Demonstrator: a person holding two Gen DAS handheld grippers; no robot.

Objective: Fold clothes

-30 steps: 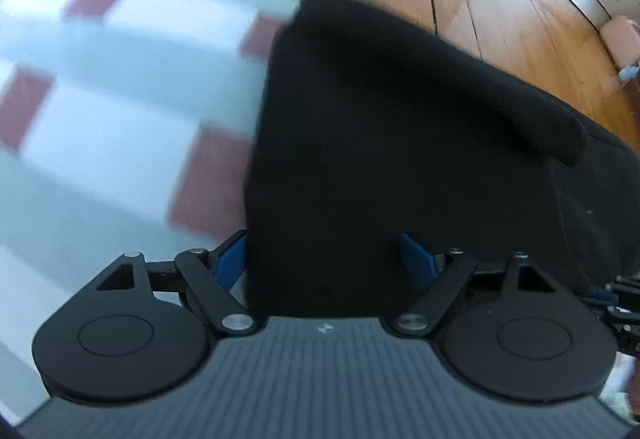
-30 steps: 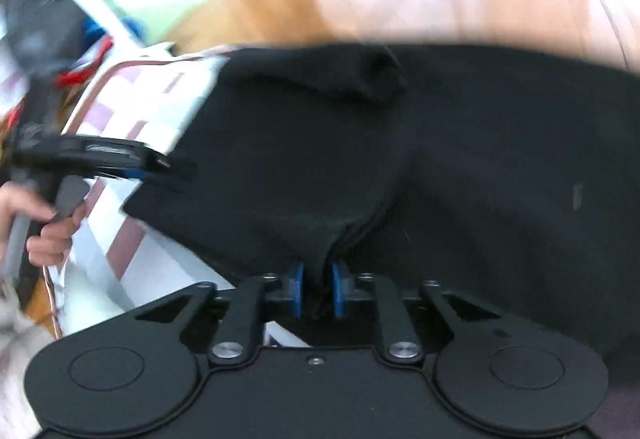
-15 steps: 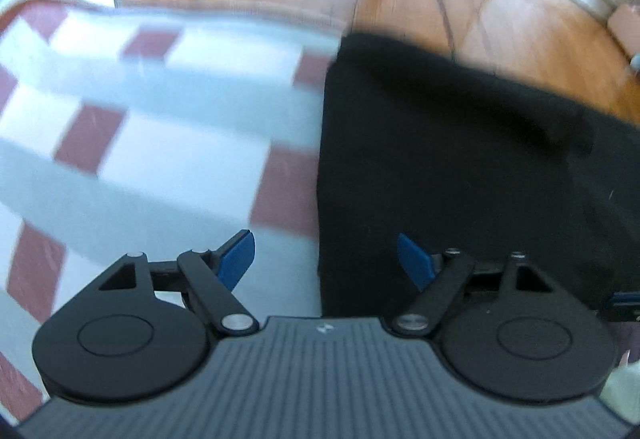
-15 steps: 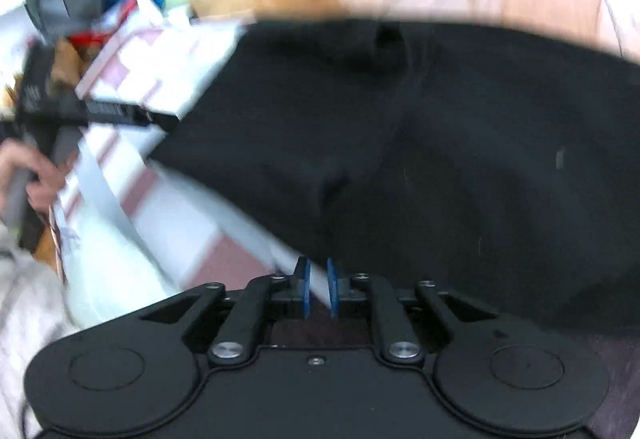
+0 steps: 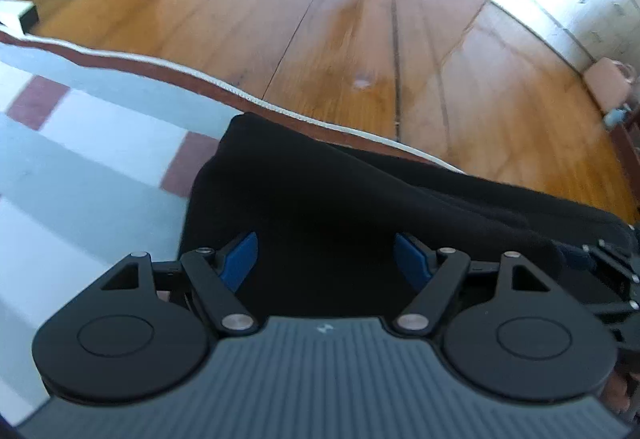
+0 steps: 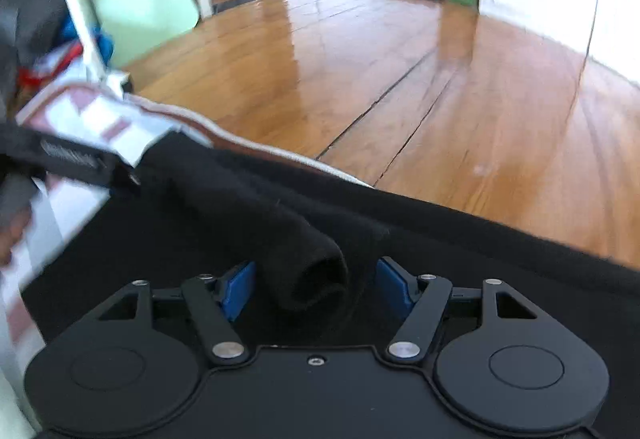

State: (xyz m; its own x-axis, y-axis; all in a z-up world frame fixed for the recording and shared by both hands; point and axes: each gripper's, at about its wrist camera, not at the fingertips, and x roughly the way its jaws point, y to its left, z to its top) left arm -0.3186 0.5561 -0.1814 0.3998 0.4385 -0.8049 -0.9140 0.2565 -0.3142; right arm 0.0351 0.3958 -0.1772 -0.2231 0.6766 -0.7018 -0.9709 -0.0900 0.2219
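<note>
A black garment (image 5: 340,199) lies on a checked blanket (image 5: 88,159), reaching to the blanket's far edge. My left gripper (image 5: 326,257) is open low over the garment's left part, with only flat cloth between its blue pads (image 5: 240,255). In the right wrist view the same garment (image 6: 460,259) fills the foreground. A rolled sleeve end (image 6: 296,239) lies between the spread pads (image 6: 394,287) of my right gripper (image 6: 316,285), which is open and not pinching it. The left gripper (image 6: 72,159) shows at the left, over the garment's corner.
Bare wooden floor (image 5: 360,39) lies beyond the blanket's piped edge (image 5: 280,111). A white pole (image 6: 76,7) and coloured clutter (image 6: 52,55) stand at the far left. A hand (image 6: 12,235) holds the left tool. A pink object (image 5: 608,83) sits on the floor at far right.
My right gripper has opened and let go of the black fold it pinched. Both grippers have moved toward the garment's far edge. The left gripper stayed open.
</note>
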